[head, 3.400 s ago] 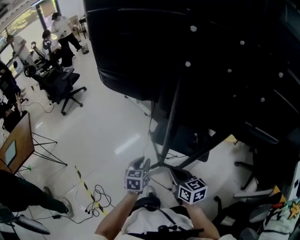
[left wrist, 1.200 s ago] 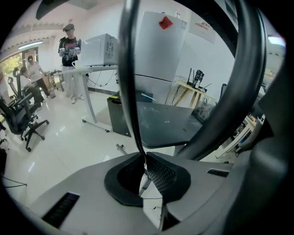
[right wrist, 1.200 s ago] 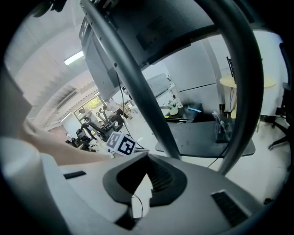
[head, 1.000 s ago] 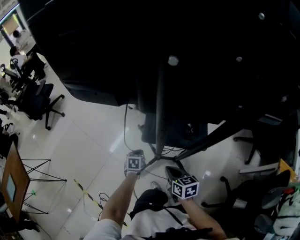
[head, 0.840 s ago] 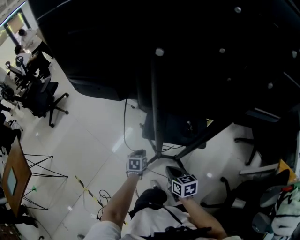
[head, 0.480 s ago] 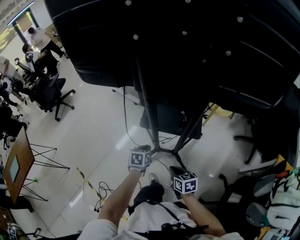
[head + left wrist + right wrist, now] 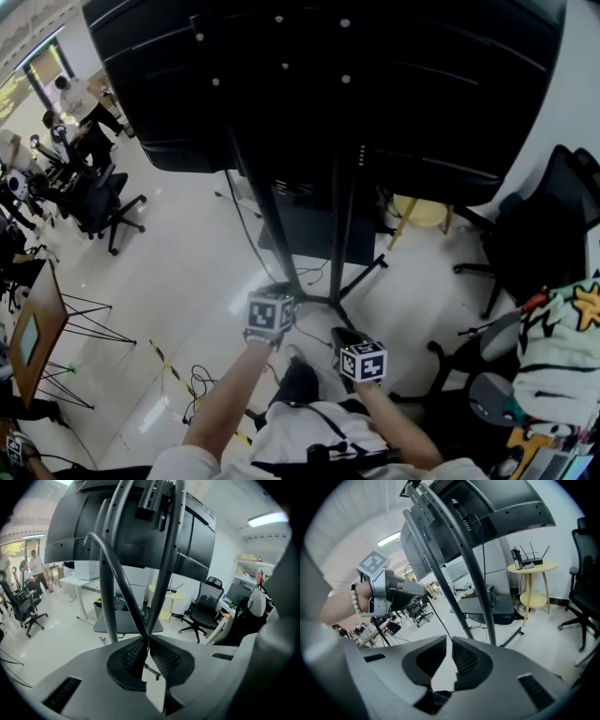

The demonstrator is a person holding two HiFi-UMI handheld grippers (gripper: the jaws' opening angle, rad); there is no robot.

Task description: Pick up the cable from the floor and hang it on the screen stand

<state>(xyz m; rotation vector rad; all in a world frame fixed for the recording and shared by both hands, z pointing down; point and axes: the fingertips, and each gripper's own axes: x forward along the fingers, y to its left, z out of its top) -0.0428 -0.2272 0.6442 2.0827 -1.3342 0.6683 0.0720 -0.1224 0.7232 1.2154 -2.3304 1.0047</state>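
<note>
A big black screen (image 7: 328, 84) stands on a two-pole stand (image 7: 342, 225) over a pale floor. My left gripper (image 7: 279, 287) is shut on a thin black cable (image 7: 117, 578), which rises from the pads (image 7: 161, 656) and loops over in front of the stand poles (image 7: 171, 550). In the head view the cable (image 7: 240, 217) runs up beside the left pole. My right gripper (image 7: 339, 334) hangs lower right. Its jaws (image 7: 450, 641) have just been opening and show a narrow gap with nothing pinched. The right gripper view shows the left gripper (image 7: 425, 590) with the cable (image 7: 439, 616) trailing down from it.
A black cabinet (image 7: 309, 230) sits at the stand's foot. A yellow round table (image 7: 422, 211) and black office chair (image 7: 534, 234) stand to the right. Left are another chair (image 7: 103, 202), a tripod board (image 7: 37, 328), and tangled floor cables by striped tape (image 7: 192, 394).
The head view has swung, so the whole screen and both poles now show. My left gripper has lifted the cable higher beside the stand. The right gripper has shifted sideways.
</note>
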